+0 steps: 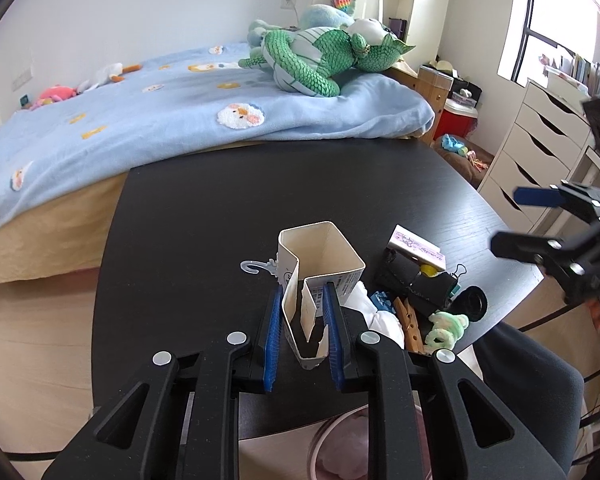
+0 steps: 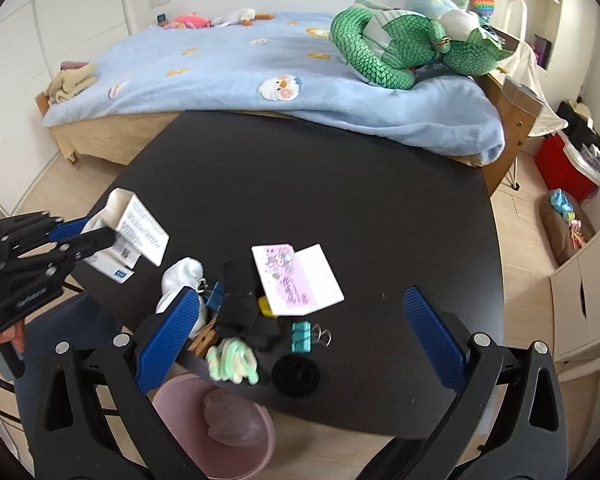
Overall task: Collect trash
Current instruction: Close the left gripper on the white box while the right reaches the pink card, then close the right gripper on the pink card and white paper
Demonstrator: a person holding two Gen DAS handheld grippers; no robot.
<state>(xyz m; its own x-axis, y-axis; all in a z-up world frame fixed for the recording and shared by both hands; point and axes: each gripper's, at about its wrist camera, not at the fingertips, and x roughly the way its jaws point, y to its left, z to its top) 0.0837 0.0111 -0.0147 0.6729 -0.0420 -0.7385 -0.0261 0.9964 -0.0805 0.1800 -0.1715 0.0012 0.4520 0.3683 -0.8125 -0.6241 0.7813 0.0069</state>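
Observation:
My left gripper (image 1: 302,322) is shut on a torn white cardboard box (image 1: 320,268) and holds it over the near part of the black table (image 1: 228,216). The box also shows in the right wrist view (image 2: 140,236), held at the table's left edge. My right gripper (image 2: 300,332) is wide open and empty above a pile of small items: a crumpled white tissue (image 2: 180,276), a pink-printed card (image 2: 300,276), black pieces (image 2: 240,308) and a wooden clothespin (image 2: 204,340). A pink trash bin (image 2: 220,424) stands on the floor below the table's near edge.
A teal binder clip (image 2: 306,336), a green fuzzy hair tie (image 2: 232,364) and a black round coil (image 2: 296,374) lie in the pile. A clear plastic hook (image 1: 256,268) lies behind the box. A bed (image 1: 140,112) with plush toys borders the table's far side; white drawers (image 1: 540,152) stand right.

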